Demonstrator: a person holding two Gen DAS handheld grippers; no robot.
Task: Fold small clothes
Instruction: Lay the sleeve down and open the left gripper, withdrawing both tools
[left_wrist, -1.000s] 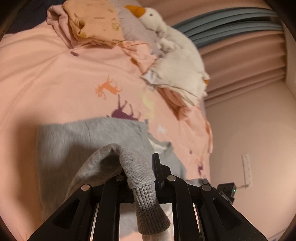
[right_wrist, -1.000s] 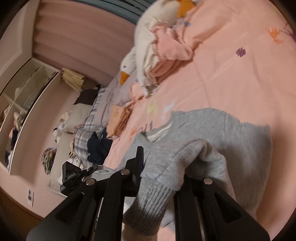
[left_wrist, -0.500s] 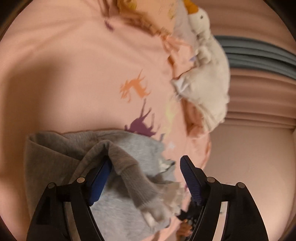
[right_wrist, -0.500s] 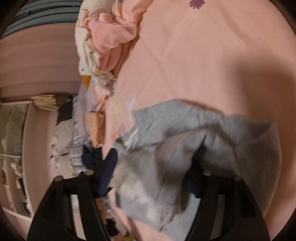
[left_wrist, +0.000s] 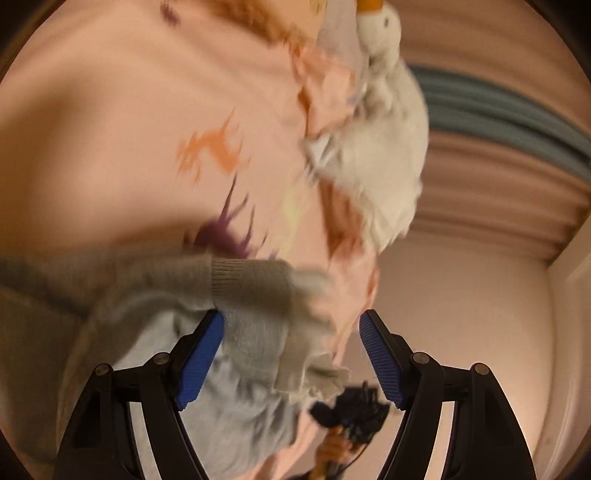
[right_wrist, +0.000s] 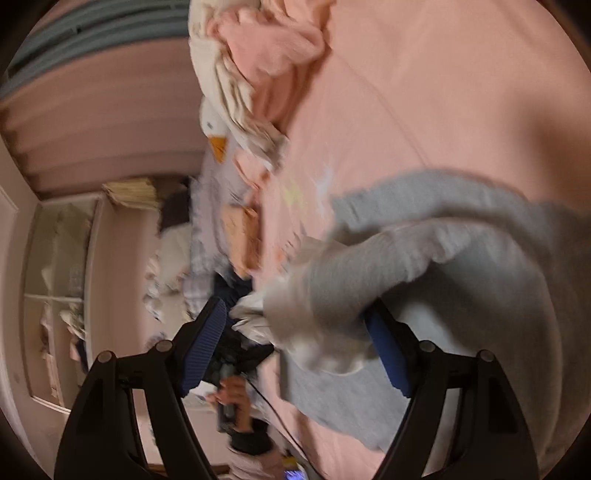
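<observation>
A small grey sweater (left_wrist: 155, 332) lies on the pink bedsheet (left_wrist: 110, 129); it also shows in the right wrist view (right_wrist: 480, 280). My left gripper (left_wrist: 291, 354) is open, its blue pads apart; a ribbed sleeve cuff (left_wrist: 251, 284) lies just ahead of the left pad, folded across the body. My right gripper (right_wrist: 295, 350) is open too, with the other sleeve (right_wrist: 351, 280) draped over the sweater beside the right pad. Both views are motion-blurred.
A white plush goose (left_wrist: 380, 129) and crumpled pink bedding (right_wrist: 273, 48) lie at the head of the bed. Pleated curtains (left_wrist: 498, 177) and a wall stand beyond. The other hand-held gripper (right_wrist: 236, 369) shows past the bed edge, near a shelf (right_wrist: 59, 277).
Both grippers have opened and let go of the sleeves, which now lie folded over the sweater's body. Both grippers have tilted and pulled back a little.
</observation>
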